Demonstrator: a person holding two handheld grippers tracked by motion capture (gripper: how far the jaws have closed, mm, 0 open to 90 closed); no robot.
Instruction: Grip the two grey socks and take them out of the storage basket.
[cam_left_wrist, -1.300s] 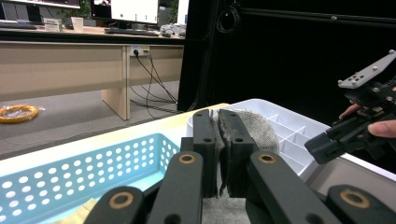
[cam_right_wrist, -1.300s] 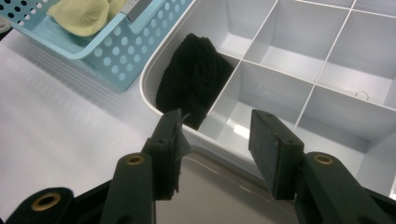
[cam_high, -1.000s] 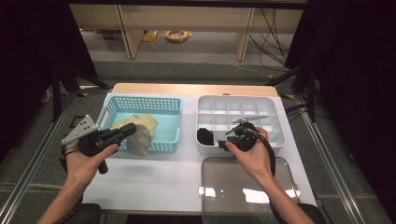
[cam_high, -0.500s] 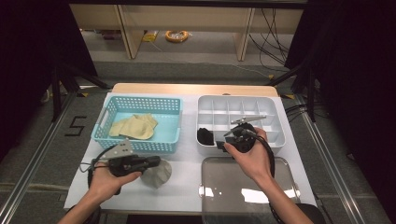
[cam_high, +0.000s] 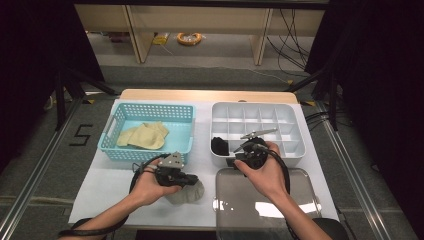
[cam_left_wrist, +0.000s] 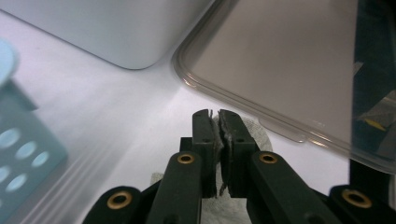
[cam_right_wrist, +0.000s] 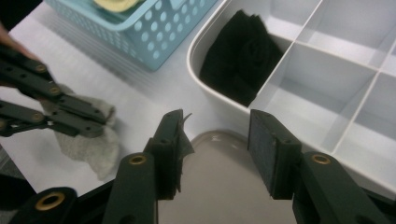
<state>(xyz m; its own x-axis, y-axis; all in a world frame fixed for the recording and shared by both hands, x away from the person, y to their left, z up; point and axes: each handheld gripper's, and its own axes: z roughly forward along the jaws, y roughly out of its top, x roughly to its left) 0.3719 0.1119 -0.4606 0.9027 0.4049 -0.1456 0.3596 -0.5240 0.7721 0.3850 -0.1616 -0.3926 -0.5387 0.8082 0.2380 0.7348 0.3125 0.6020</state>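
Basically, sorting work:
left gripper (cam_high: 192, 179): jaws clamped on a grey cloth (cam_high: 187, 194), pinch plain in the left gripper view (cam_left_wrist: 219, 140); cloth edge squeezed between the pads (cam_left_wrist: 232, 140), the rest drooping onto the white table mat (cam_high: 115, 185).
why held so: pinch at one edge probably let the cloth hang in one bundle for carrying toward the divided tray (cam_high: 295, 150).
grey cloth place: on the mat, in front of the blue basket (cam_high: 112, 145), just left of the clear lid (cam_high: 280, 220); apart from both.
right gripper (cam_right_wrist: 215, 154): jaws stood wide apart with nothing between them, only a frayed scrap of pad lining; hovering over the lid's far corner beside the tray's near wall.
why there: likely waiting to take over or help tuck the cloth in.
black cloth (cam_right_wrist: 240, 56): bunched in the tray's near-left compartment; neighbouring compartments looked bare.
yellow cloth (cam_high: 142, 135): lying in the basket, untouched.
edges: lid rim (cam_left_wrist: 224, 93) and tray corner (cam_left_wrist: 135, 60) close ahead of the left gripper; a lift over the tray wall seemed needed.
open room: bare mat strip between basket and tray; more bare mat at the near left.
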